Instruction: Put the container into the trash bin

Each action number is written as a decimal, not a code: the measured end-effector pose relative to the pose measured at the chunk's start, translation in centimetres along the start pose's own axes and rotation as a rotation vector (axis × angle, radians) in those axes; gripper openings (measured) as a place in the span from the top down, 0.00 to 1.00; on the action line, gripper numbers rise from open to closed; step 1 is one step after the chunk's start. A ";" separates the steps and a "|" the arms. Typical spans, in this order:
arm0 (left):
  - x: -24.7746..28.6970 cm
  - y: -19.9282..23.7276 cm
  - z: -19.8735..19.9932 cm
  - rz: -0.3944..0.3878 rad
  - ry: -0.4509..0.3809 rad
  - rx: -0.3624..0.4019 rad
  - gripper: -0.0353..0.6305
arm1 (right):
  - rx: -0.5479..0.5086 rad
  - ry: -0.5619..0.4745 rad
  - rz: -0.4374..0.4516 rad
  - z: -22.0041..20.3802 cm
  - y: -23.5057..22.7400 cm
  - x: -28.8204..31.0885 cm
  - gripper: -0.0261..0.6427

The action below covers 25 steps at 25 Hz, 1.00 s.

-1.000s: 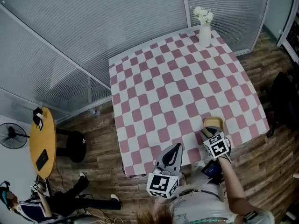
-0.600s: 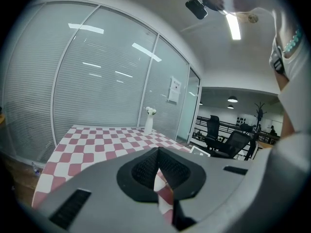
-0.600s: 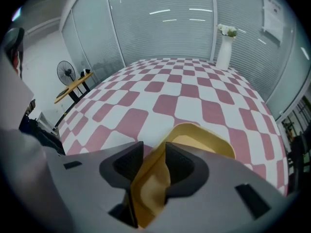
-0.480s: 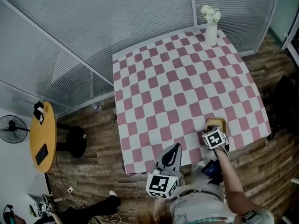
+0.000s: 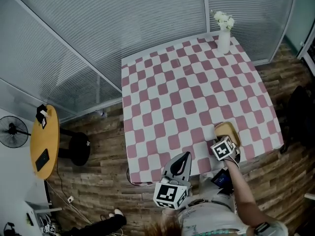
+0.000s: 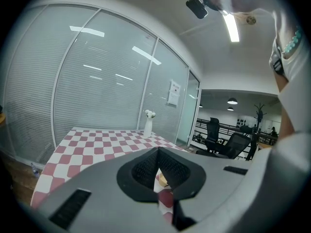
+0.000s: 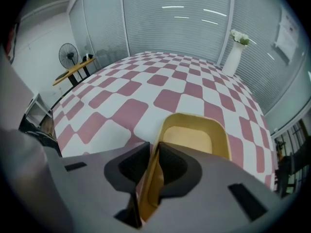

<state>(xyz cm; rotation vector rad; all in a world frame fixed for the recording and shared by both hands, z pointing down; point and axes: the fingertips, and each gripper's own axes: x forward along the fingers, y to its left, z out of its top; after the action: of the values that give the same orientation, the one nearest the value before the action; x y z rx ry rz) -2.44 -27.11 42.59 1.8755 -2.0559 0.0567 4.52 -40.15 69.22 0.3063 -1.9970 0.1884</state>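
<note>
Pink-and-white checked cloth [image 5: 172, 97] covers the table [image 5: 129, 132], and everything here can be placed against that table. The container [image 5: 227, 132], a shallow tan tray with rounded corners, lies on the table's near right part, close to the near edge and well apart from the white vase [image 5: 224, 41] of pale flowers [image 5: 223, 19] at the table's far right corner. The right gripper [image 5: 225, 142] points steeply down at the container's near end. In the right gripper view its jaws are closing, and the container's [image 7: 192, 137] near wall stands upright between the two dark pads of the right gripper [image 7: 154, 152], which sit against it on either side. The rest of the tray reaches out over the cloth beyond the jaws, and the vase [image 7: 233, 59] shows at the table's far corner. The left gripper [image 5: 182, 157] hangs at the table's near edge, left of the container and clear of it. In its own view the tips of the left gripper [image 6: 158, 166] meet, with nothing between the pads and only a sliver of cloth showing below them. Off the table's left side stand a round yellow side table [image 5: 44, 149], a black stool [image 5: 78, 149] and a fan [image 5: 12, 132] on the wooden floor [image 5: 98, 191].
</note>
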 end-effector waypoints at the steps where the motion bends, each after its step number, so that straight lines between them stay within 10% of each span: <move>1: 0.0 -0.1 0.0 0.000 0.000 0.002 0.94 | -0.021 0.005 -0.003 -0.2 -0.1 0.0 0.89; 25: 0.4 -2.6 1.1 -0.047 -0.048 0.017 0.94 | -0.170 -0.110 0.029 1.0 -0.7 -6.5 0.94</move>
<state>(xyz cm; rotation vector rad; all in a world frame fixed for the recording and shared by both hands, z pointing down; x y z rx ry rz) -0.19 -28.11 41.13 1.9524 -2.0479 0.0184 6.55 -40.21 62.97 0.1818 -2.1112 0.0201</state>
